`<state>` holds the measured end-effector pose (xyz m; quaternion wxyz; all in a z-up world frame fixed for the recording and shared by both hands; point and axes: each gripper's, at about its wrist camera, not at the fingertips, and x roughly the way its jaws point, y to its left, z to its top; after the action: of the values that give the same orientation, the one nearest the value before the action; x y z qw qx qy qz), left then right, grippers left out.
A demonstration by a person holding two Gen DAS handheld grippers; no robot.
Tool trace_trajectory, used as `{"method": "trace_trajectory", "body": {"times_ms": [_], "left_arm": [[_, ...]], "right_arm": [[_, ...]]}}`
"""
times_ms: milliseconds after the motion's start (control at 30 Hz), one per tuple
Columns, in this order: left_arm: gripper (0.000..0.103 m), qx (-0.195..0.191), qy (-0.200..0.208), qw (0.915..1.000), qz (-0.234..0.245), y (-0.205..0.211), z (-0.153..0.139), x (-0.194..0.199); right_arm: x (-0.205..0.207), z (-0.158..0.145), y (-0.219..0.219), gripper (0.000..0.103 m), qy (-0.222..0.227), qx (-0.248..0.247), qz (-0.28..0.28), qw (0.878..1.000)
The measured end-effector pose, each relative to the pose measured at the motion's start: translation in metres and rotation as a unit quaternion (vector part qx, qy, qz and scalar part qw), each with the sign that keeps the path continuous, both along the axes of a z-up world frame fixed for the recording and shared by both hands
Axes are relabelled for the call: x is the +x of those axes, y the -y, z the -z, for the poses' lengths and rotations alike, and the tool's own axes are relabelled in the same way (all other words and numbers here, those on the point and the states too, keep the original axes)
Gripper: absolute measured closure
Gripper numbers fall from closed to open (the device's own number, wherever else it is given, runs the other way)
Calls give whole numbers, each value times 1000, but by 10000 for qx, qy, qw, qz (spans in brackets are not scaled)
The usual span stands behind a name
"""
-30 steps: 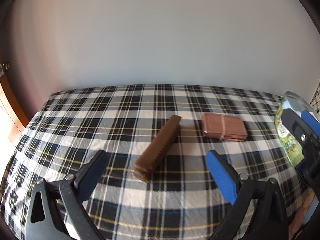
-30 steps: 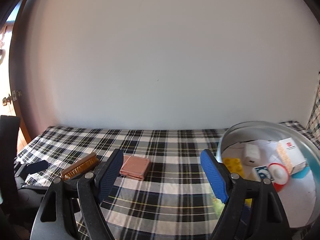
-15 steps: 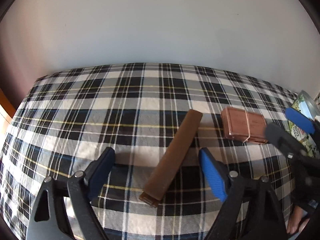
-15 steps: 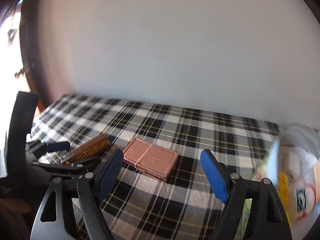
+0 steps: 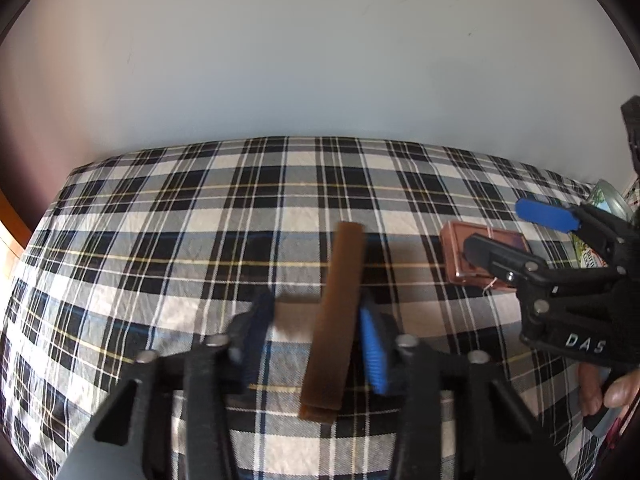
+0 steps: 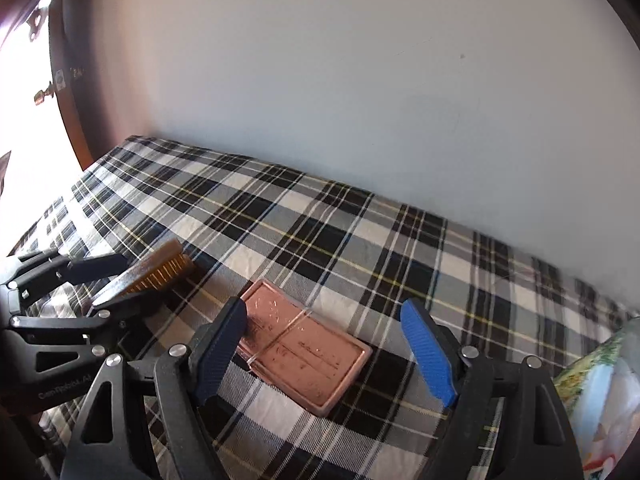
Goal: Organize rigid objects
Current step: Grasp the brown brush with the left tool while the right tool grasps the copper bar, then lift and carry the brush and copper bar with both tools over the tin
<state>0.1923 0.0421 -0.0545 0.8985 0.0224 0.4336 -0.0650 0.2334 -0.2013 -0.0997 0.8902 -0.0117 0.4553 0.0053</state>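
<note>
The left gripper [image 5: 316,344] has just been closing its jaws around the brush [image 5: 334,320]; whether both pads press it, I cannot tell. Just right of the brush, the right gripper [image 6: 328,350] hangs open over the pink case [image 6: 308,350]; bare checked cloth [image 5: 160,220] lies beyond, up to the wall [image 5: 320,60].

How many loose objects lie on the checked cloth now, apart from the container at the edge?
2. The brown brush lies between the left hand-held gripper's closing jaws. The pink case lies beside it, under the open right hand-held gripper. Others may be out of view.
</note>
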Motion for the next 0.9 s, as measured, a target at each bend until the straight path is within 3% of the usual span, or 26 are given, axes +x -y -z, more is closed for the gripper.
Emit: {"method": "trace_trajectory", "body": {"times_ms": [67, 233, 333, 367, 500, 567, 667, 900], "left_arm": [[85, -63, 7, 10000, 20, -3, 0, 0], [87, -134, 10, 9999, -45, -11, -2, 1], [87, -119, 16, 9999, -56, -10, -4, -2], [87, -138, 13, 9999, -61, -11, -4, -2], [88, -234, 6, 9997, -45, -10, -5, -6], [88, -301, -1, 9995, -35, -13, -5, -6], [88, -404, -7, 9992, -51, -20, -3, -3], [88, -382, -6, 9993, -55, -25, -1, 0]], "right_arm": [[0, 2, 4, 22, -80, 268, -2, 9996], [-7, 8, -4, 24, -388, 614, -119, 9973], [-17, 12, -21, 26, -451, 148, -138, 9988], [-21, 11, -29, 32, -420, -34, -168, 9990], [-30, 10, -38, 46, -405, 42, -123, 9991], [-33, 9, -41, 64, -359, 56, -150, 9992], [-35, 6, -39, 83, -315, 223, -123, 9992], [-33, 4, -32, 83, -288, 685, -144, 9971]]}}
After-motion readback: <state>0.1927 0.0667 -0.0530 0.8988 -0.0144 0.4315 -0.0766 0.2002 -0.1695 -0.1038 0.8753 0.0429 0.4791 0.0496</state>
